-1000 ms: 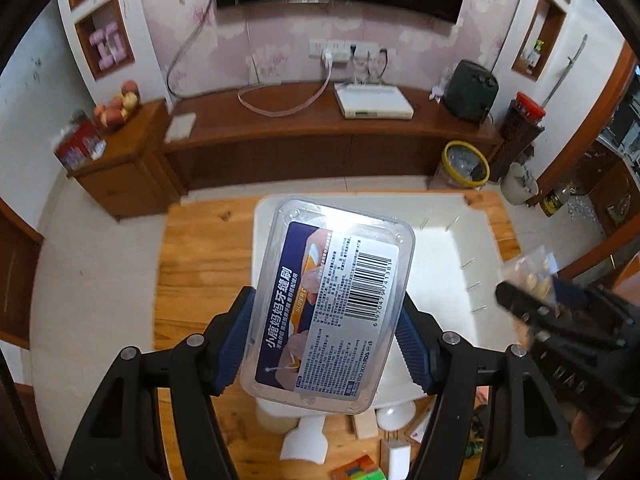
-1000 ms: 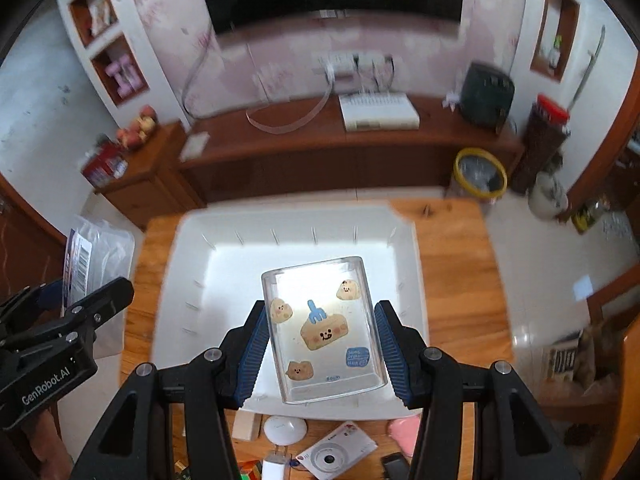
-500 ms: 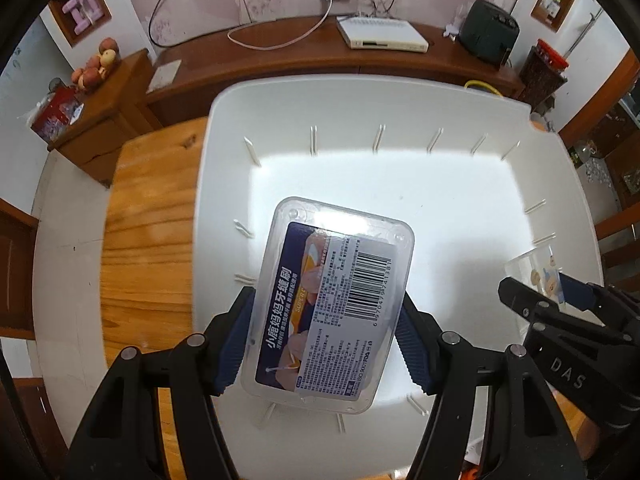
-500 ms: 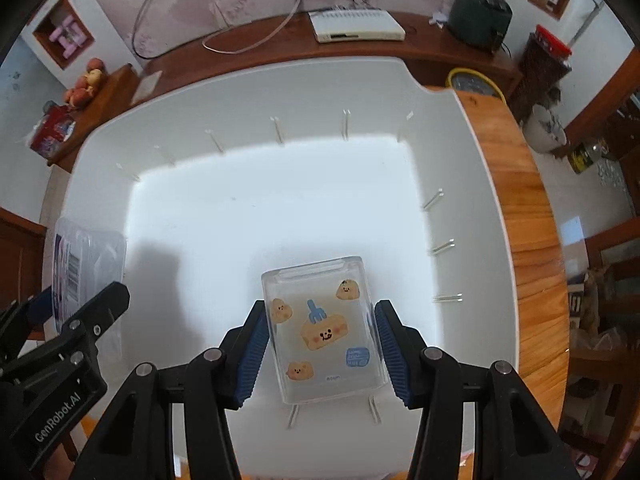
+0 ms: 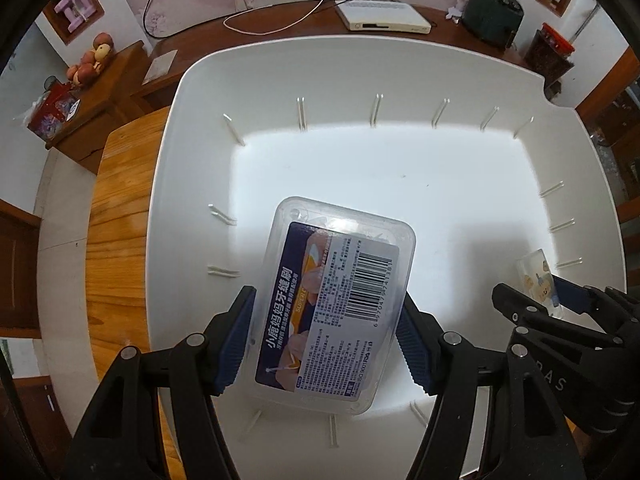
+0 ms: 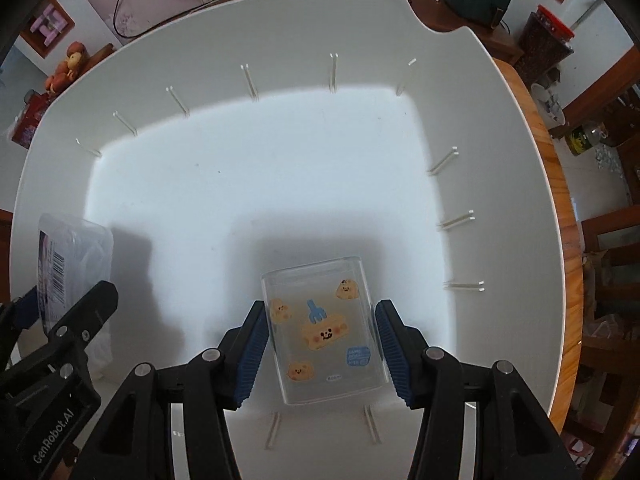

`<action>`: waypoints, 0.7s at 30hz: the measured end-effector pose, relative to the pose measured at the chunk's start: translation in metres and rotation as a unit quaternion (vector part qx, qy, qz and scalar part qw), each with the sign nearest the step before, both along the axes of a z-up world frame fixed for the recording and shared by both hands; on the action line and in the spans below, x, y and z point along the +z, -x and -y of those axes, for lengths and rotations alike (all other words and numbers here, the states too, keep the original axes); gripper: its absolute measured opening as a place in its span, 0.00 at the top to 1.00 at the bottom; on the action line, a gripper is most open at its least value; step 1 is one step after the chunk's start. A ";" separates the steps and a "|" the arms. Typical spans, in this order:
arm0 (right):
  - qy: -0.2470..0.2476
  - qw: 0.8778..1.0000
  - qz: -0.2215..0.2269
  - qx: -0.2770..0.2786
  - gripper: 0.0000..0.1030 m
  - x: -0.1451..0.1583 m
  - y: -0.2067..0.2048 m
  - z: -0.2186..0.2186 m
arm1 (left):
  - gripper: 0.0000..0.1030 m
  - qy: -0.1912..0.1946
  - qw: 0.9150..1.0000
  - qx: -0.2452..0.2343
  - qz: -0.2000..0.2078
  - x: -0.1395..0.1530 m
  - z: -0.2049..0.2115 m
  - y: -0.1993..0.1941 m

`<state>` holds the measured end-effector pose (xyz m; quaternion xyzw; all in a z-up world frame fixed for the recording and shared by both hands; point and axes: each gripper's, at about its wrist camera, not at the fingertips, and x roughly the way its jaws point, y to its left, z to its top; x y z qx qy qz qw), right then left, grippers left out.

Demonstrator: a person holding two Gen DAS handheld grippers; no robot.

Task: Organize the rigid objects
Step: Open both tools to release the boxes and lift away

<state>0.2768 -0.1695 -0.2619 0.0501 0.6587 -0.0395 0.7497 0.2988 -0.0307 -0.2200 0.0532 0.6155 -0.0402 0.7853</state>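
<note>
Floss box (image 5: 334,304) betw. left gripper (image 5: 326,340) pads

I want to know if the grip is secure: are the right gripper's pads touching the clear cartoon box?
Touching. In the right wrist view both blue pads of the right gripper press against the sides of the clear cartoon box, with no gap visible.

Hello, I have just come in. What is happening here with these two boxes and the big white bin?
A person holds a two-finger gripper in each hand, both pointing down into a large white bin on a wooden table. The left gripper is clamped on a clear plastic box with a blue barcode label. The right gripper is clamped on a smaller clear box with cartoon stickers. Both boxes are low inside the bin, side by side; neither is released yet. Whether they touch the floor I cannot tell.
</note>
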 end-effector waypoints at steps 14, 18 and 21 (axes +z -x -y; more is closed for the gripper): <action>-0.031 0.999 0.029 -0.008 0.31 0.019 0.010 0.009 | 0.16 0.066 0.997 0.049 0.002 0.014 -0.013 0.008; -0.033 0.999 0.038 -0.004 0.31 0.027 0.015 0.015 | 0.16 0.060 0.996 0.056 0.014 0.025 -0.013 0.016; -0.030 0.999 0.046 0.002 0.31 0.029 0.017 0.007 | 0.16 0.060 0.996 0.059 0.026 0.035 -0.014 0.022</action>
